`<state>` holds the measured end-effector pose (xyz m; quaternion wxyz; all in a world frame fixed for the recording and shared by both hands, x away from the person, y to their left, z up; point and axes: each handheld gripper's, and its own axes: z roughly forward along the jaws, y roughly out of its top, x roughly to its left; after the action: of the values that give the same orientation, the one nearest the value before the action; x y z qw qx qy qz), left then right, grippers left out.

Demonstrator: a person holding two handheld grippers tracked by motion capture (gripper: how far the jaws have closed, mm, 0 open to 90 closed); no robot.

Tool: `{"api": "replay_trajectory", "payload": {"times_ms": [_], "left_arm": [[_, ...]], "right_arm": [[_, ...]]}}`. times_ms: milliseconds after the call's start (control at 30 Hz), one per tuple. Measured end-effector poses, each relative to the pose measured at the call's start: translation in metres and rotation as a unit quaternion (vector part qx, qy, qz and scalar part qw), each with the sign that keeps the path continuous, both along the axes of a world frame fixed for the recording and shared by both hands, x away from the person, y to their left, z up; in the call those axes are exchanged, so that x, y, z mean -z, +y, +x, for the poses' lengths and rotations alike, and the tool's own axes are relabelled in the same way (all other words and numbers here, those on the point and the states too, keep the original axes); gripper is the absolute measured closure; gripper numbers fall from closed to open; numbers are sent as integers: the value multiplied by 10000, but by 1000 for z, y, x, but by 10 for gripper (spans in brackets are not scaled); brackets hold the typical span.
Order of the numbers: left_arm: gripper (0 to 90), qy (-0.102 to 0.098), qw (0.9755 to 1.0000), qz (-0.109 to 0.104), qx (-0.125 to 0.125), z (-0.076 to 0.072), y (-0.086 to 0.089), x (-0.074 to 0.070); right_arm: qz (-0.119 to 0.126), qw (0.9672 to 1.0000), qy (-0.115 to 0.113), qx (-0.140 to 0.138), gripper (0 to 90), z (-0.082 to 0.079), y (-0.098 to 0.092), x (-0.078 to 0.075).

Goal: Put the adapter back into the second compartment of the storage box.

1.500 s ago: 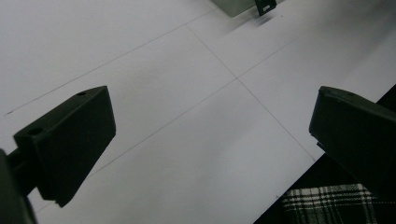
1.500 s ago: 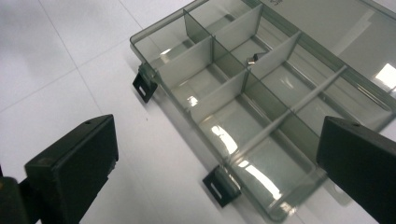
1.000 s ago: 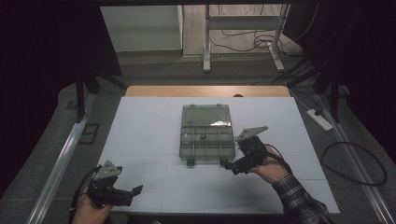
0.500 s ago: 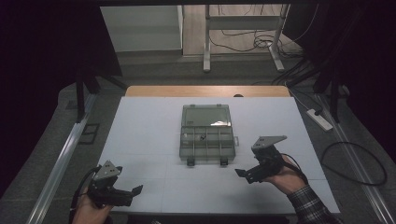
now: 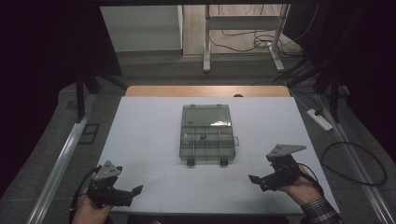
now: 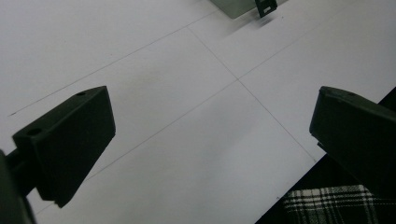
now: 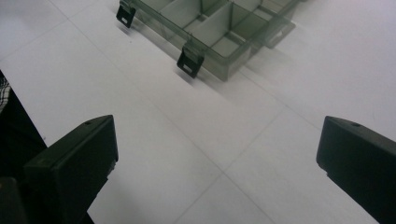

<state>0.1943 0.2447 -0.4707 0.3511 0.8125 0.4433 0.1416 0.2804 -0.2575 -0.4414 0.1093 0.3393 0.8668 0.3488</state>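
Note:
A grey see-through compartment box [image 5: 206, 134] lies open in the middle of the white table, lid folded back, two dark latches at its front edge. A small dark item [image 5: 202, 137] rests in one compartment. My left gripper [image 5: 133, 192] is held low at the front left corner, open, nothing between its jaws. My right gripper [image 5: 254, 179] hangs open at the front right, well clear of the box. In the right gripper view the box [image 7: 219, 28] sits ahead with its latches [image 7: 189, 60] toward me. One box corner [image 6: 243, 5] peeks in at the top of the left gripper view.
The white table top [image 5: 149, 140] has faint grid lines and a wooden strip [image 5: 205, 91] along its far edge. A power strip [image 5: 319, 119] and cables lie on the floor to the right. A plaid sleeve [image 5: 322, 212] shows at the front right.
My right gripper has drawn back from the box's front right latch toward the front right of the table. The left gripper has stayed put.

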Motion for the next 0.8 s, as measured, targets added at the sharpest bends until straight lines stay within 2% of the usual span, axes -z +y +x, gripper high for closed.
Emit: {"api": "replay_trajectory", "payload": {"times_ms": [233, 633, 800], "left_arm": [[2, -19, 10000, -17, -6, 0, 1, 0], [2, -36, 10000, -21, -5, -1, 1, 0], [1, -46, 10000, -26, -11, -1, 1, 0]], "right_arm": [[-4, 9998, 7, 185, 0, -11, -15, 4], [-178, 9987, -38, 477, 0, -25, -28, 7], [-169, 9983, -44, 553, 0, -30, -32, 8]]}}
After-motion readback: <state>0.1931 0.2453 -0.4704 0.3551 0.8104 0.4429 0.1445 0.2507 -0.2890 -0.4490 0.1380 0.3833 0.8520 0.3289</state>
